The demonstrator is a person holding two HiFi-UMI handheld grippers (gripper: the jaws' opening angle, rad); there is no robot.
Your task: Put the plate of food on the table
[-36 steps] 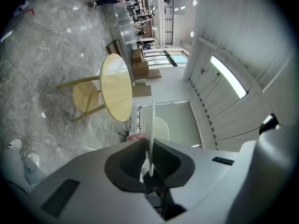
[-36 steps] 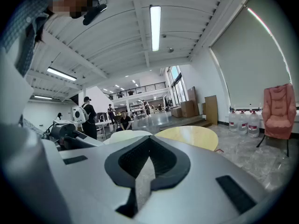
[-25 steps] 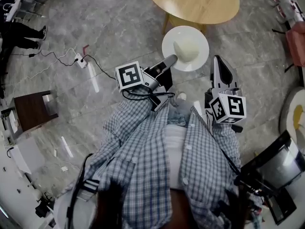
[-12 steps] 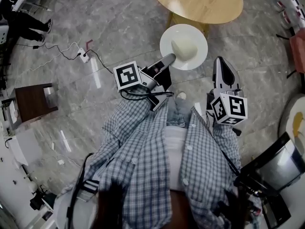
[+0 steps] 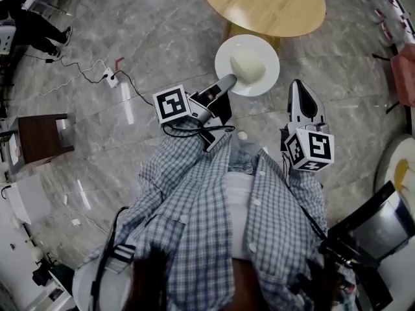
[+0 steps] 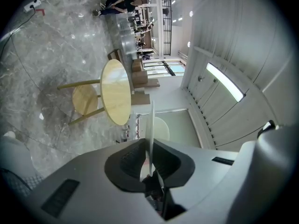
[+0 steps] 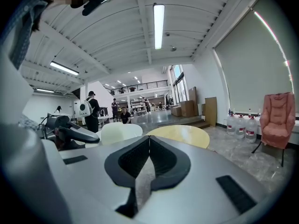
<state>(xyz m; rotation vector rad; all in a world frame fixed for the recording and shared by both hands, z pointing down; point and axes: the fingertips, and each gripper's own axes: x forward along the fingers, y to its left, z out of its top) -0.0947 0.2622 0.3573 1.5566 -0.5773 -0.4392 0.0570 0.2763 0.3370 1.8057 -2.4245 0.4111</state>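
Observation:
A white plate (image 5: 266,76) carrying a pale mound of food (image 5: 248,64) hangs level in front of me, just short of the round wooden table (image 5: 262,5). My left gripper (image 5: 228,80) is shut on the plate's near rim. In the left gripper view the plate (image 6: 151,125) shows edge-on between the jaws of the left gripper (image 6: 150,146), with the table (image 6: 115,97) beyond. My right gripper (image 5: 300,85) is to the right of the plate, shut and empty. In the right gripper view the right gripper (image 7: 149,139) points at the table (image 7: 182,135), with the plate (image 7: 120,132) to its left.
A dark wooden stool (image 5: 39,138) stands at the left, and a power strip with cables (image 5: 110,80) lies on the marble floor. A pink armchair (image 7: 278,120) and water bottles (image 7: 240,125) are to the right. A black-and-metal cart (image 5: 376,225) is at the lower right.
The plate and left gripper have drifted slightly left and toward the table edge. The right gripper has barely shifted.

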